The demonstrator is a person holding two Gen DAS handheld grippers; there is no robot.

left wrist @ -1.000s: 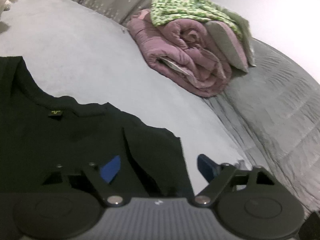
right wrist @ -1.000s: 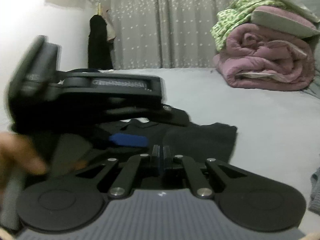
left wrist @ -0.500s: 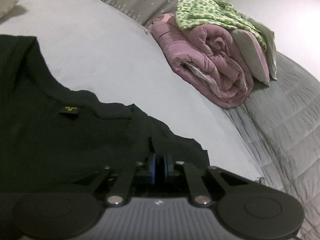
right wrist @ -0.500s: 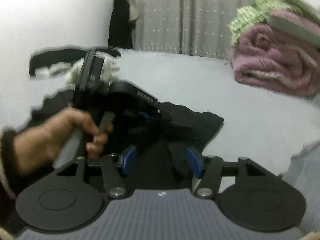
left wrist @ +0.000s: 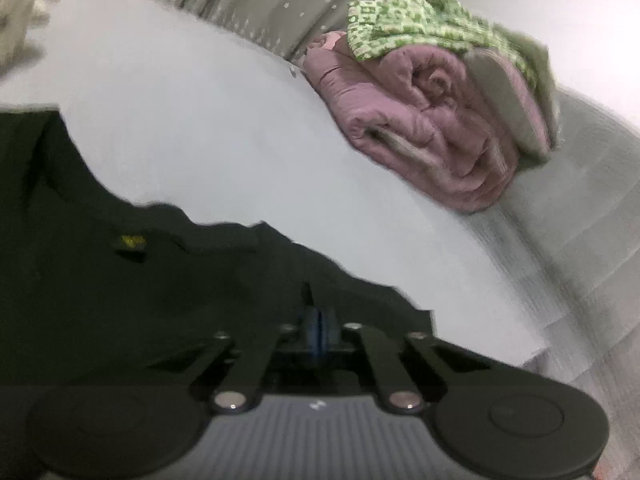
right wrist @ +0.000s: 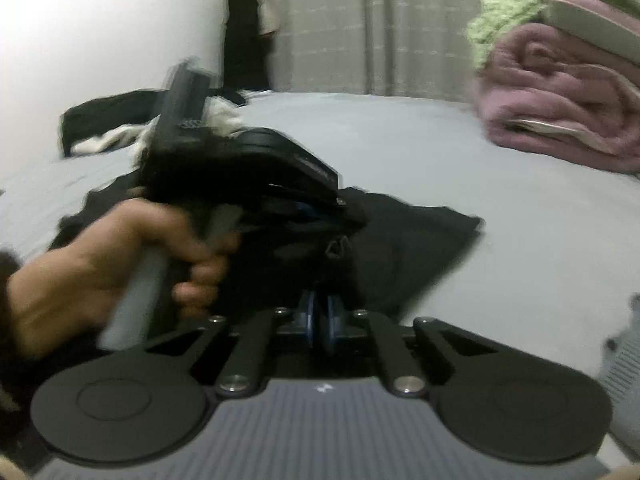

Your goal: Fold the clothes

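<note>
Cloth of this kind looks thin and limp: the black T-shirt [left wrist: 120, 280] lies spread on the pale grey bedsheet [left wrist: 240, 140], its neckline and yellow label toward the far side in the left wrist view, and it should weigh very little, sag wherever it is not held, and drag softly over the sheet rather than slide. A sound hold would be on an edge or corner, at the sleeve or shoulder seam, where two layers can be pinched together. The left gripper [left wrist: 318, 320] has its blue pads pressed together low on the shirt near the sleeve, and seems to have a pinch of fabric between them, though blur makes that uncertain. The right gripper [right wrist: 322, 316] likewise has its pads drawn together right at the shirt's near edge; whether cloth is caught there cannot be told. In the right wrist view a hand [right wrist: 120, 268] grips the handle of the left tool above the garment. The bed is wide and soft, with plenty of bare sheet around the shirt. A rolled pink quilt [left wrist: 420, 132] topped by a green patterned cloth [left wrist: 420, 28] sits well apart at the far side, before grey dotted curtains [right wrist: 380, 28].
</note>
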